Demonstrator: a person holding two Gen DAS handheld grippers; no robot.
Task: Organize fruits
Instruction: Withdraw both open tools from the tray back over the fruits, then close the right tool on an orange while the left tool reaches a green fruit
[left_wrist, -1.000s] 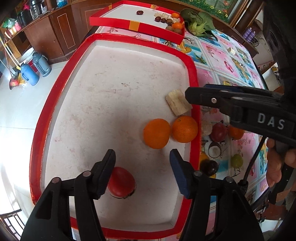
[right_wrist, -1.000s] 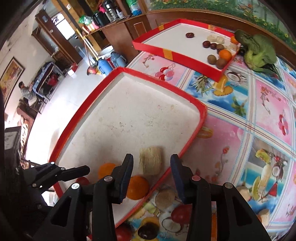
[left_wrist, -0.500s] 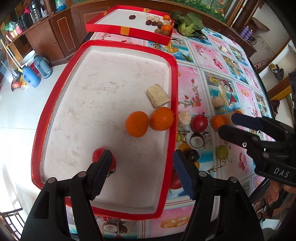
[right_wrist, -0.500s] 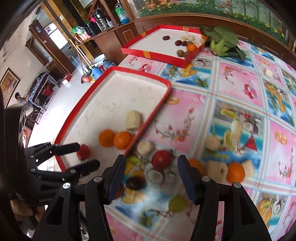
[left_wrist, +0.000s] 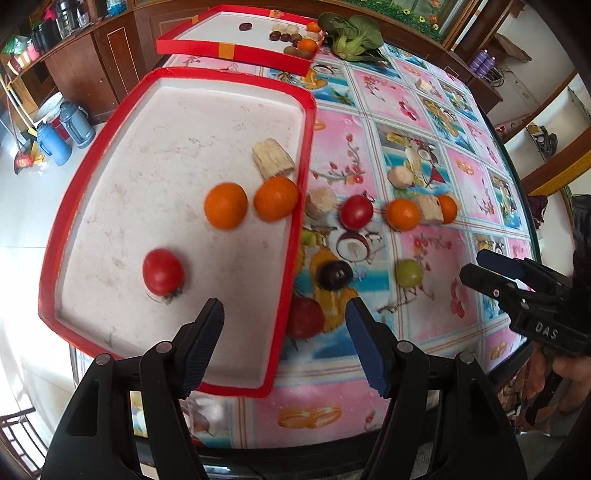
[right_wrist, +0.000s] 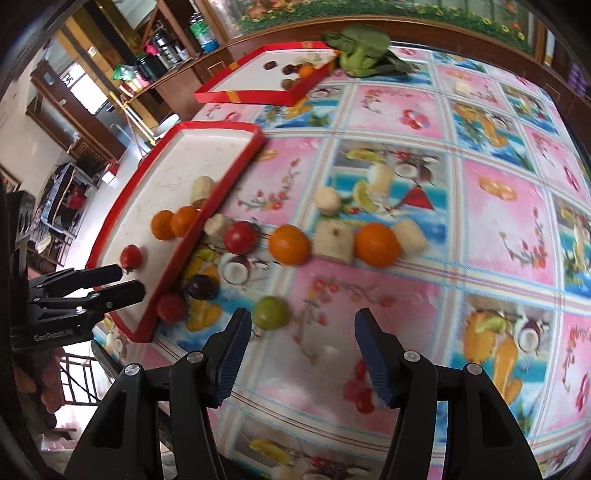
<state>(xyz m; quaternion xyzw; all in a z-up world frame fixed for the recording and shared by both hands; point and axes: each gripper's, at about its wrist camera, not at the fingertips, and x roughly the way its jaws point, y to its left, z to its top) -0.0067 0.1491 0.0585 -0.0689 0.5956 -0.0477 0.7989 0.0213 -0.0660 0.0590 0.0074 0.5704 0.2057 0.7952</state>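
A red-rimmed white tray (left_wrist: 177, 129) holds two oranges (left_wrist: 225, 205), a tomato (left_wrist: 163, 271) and a pale ridged chunk (left_wrist: 273, 158). My left gripper (left_wrist: 286, 321) hangs open over the tray's near right rim, with nothing between its fingers. To the right of the tray, loose fruit lies on the tablecloth: a tomato (right_wrist: 240, 236), two oranges (right_wrist: 289, 244), a green fruit (right_wrist: 271, 312), a dark plum (right_wrist: 201, 287) and pale chunks (right_wrist: 334, 242). My right gripper (right_wrist: 303, 339) is open and empty above the cloth, just right of the green fruit.
A second red tray (left_wrist: 236, 50) with small fruits stands at the far end, with a leafy green vegetable (left_wrist: 351, 37) beside it. The table's near edge runs right under both grippers. Cabinets and blue flasks (left_wrist: 55, 142) stand on the floor to the left.
My right gripper left the tray's ridged chunk, swung right over the loose fruit, and its jaws widened. My left gripper drew back and right from the tomato to the tray's near rim.
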